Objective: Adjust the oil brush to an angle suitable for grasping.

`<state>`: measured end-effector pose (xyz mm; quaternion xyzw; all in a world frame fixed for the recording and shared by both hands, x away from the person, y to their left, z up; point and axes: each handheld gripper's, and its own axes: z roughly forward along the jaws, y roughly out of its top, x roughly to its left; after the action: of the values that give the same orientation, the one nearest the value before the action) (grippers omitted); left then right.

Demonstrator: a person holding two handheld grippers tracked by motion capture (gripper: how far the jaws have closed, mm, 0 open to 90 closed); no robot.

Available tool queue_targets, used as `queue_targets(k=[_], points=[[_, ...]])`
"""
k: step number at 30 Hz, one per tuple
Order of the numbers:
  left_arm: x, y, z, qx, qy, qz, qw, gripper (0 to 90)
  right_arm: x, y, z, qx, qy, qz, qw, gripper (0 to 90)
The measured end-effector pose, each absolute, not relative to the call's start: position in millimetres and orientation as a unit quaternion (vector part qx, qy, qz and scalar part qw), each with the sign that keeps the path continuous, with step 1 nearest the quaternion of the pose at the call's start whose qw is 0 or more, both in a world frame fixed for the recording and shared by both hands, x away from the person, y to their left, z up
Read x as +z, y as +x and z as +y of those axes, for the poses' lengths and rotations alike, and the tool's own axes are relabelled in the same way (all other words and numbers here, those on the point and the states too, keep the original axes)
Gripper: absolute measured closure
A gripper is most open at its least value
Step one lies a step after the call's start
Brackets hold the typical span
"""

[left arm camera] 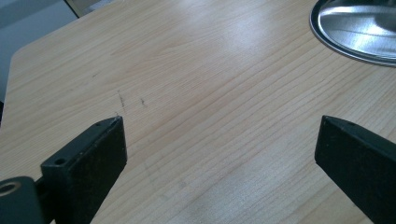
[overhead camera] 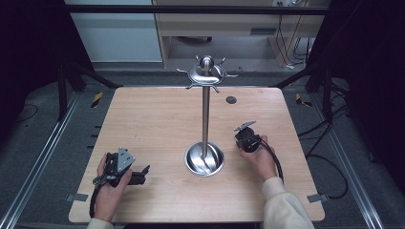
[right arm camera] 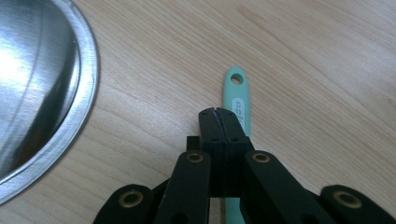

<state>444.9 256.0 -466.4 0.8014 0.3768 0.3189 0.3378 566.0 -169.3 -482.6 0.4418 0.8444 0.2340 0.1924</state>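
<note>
- Right gripper view: the right gripper is being held with its jaws pressed together, tips meeting above a mint-green handle lying flat on the table. Whether the handle is being pinched or merely overlapped cannot be told, since its lower part is being hidden by the jaws.
- The left gripper is being held open, jaws wide apart over bare wood, nothing between them.
- The handle is being seen as a slim, flat strip with a hanging hole at its far end; it is being judged light, stiff and somewhat slippery, probably smooth plastic. A hold across its narrow width, near the middle, is being judged best.
- Its long axis is running away from the right gripper, in line with the jaws, the holed end pointing away from the hand.
- Just beside it, the round base of a steel hook stand is resting at the table's centre, between the two hands.
</note>
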Motion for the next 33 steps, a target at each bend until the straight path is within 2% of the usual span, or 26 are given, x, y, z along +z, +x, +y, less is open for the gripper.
queue_targets(k=[10,16,21,33], points=[[-466,445,256,0.323,0.799,0.379,0.338,1.8,-482,571,-181,0.213,0.487,0.821,0.209,90.0],[-467,445,254,0.319,0.803,0.374,0.336,1.8,-470,567,-191,0.241,0.504,0.808,0.187,89.5],[-466,444,254,0.323,0.801,0.375,0.338,1.8,-455,557,-201,0.249,0.513,0.802,0.177,84.1],[-466,445,253,0.322,0.802,0.373,0.337,1.9,-446,540,-216,0.192,0.531,0.813,0.143,66.3]])
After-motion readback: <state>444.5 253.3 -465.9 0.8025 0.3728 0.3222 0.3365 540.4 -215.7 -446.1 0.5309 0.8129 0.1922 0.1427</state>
